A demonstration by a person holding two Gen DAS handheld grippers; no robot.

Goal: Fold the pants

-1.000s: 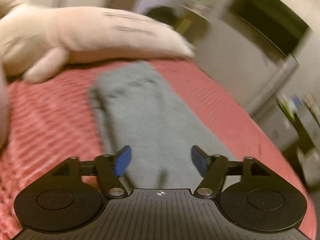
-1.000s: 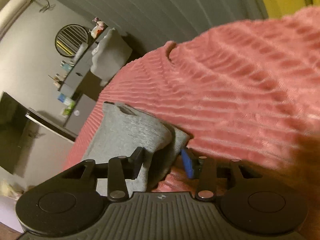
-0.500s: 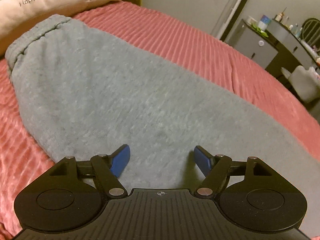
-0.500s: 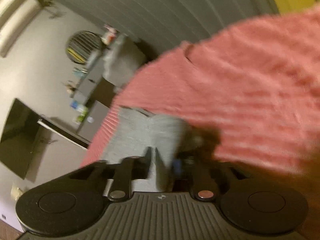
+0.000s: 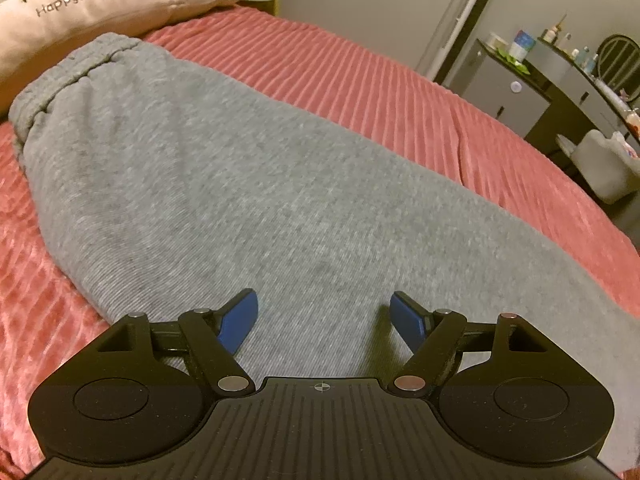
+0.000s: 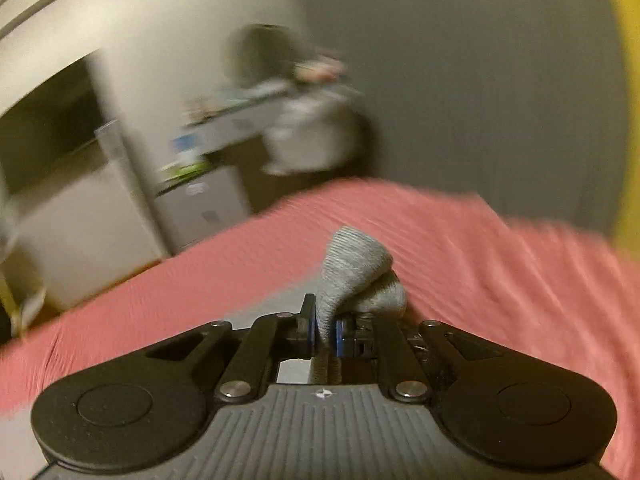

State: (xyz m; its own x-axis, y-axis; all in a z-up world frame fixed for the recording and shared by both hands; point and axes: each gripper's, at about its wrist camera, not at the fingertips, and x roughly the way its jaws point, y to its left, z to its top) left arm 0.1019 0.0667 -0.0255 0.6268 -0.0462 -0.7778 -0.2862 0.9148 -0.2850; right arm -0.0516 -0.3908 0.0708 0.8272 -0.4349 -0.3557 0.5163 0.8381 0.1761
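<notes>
Pants: we see grey knit sweatpants lying flat along the pink ribbed bedspread, waistband toward the pillow | left gripper released above them | right gripper clenched on a bunched hem | hidden: right view blurred, furniture beyond the bedspread unreadable
</notes>
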